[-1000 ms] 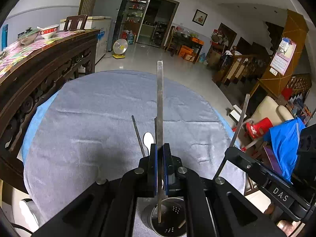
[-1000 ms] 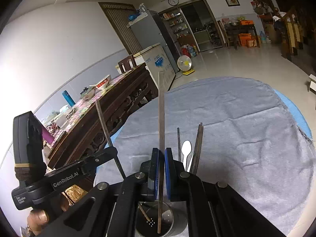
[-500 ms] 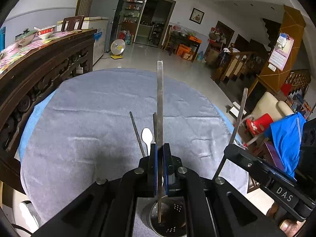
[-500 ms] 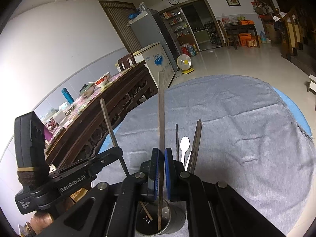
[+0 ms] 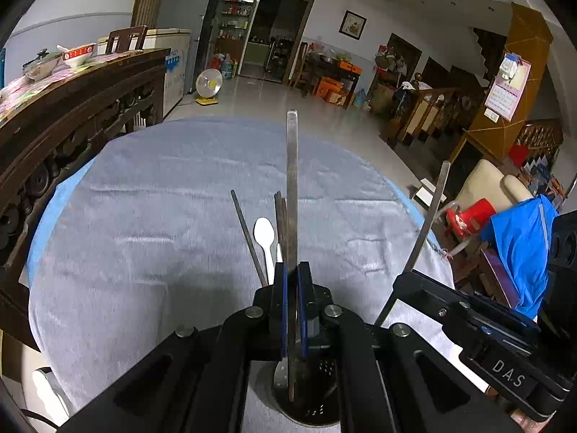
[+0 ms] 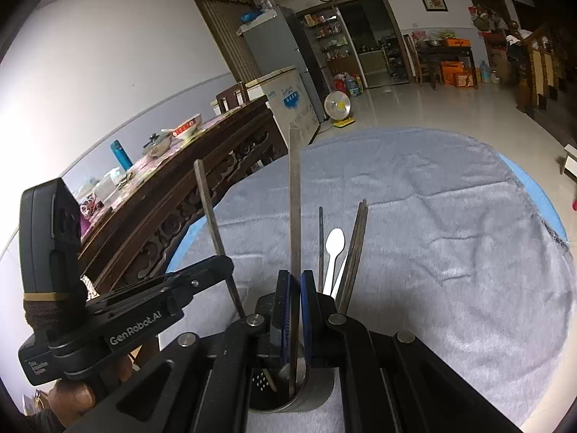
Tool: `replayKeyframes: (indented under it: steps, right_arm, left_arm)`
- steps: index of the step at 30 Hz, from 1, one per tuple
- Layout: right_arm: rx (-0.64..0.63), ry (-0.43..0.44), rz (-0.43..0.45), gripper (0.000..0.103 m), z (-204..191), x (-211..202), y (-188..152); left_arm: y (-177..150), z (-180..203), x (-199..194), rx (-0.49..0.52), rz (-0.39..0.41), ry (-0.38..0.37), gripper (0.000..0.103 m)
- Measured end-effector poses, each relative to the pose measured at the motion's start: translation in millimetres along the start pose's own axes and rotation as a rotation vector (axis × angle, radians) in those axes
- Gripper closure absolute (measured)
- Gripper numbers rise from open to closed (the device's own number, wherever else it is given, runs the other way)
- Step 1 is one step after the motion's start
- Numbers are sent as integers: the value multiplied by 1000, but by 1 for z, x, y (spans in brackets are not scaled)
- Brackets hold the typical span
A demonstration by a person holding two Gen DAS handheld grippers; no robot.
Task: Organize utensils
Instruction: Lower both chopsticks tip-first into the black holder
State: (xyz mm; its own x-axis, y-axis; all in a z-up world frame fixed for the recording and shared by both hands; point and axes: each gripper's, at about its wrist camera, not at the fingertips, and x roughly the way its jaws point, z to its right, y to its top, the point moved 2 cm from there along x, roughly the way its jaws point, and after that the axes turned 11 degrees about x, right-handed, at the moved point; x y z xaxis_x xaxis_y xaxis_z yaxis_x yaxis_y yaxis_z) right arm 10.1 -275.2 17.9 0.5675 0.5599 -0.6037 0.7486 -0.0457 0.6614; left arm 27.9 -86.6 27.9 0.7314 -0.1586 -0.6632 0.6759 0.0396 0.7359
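Note:
My left gripper (image 5: 293,270) is shut on a long flat metal chopstick (image 5: 292,180) that stands upright, its lower end inside the perforated metal utensil holder (image 5: 317,411). My right gripper (image 6: 295,278) is shut on a matching metal chopstick (image 6: 295,198), whose tip also reaches into the holder (image 6: 313,397). In the holder stand a white plastic spoon (image 6: 334,245), dark wooden chopsticks (image 6: 357,238) and a thin dark stick (image 5: 247,231). Each wrist view shows the other gripper beside the holder, the right gripper (image 5: 411,278) and the left gripper (image 6: 220,263).
A grey cloth (image 5: 162,198) covers the round table, with its blue edge showing. A dark carved wooden sideboard (image 5: 72,108) stands close on the left. A chair with a blue cloth (image 5: 519,245) sits off the table's right side. A person's hand (image 6: 72,397) holds the left gripper.
Both grippers have sunk a little toward the holder, carrying their metal chopsticks deeper into it. Both stay shut.

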Motion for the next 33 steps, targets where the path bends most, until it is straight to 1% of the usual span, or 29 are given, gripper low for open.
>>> replayKeyframes:
  steps: [12,21,27,33]
  right_arm:
    - [-29,-27,-39,96,-1,10,-20]
    - [-24,-31,-50,96,1,10,-22]
    - [-29,-28,-57,95,0,10,-24]
    - [-33,-25,-81,96,-1,14,-26]
  left_arm:
    - [-13,3,-4,1,-18,-1,98]
    - [-18,6,-6,2,-34,-4,98]
    - [-21,4,-3,1,-50,7,98]
    - [-23,3,-2,-2,-64,9,98]
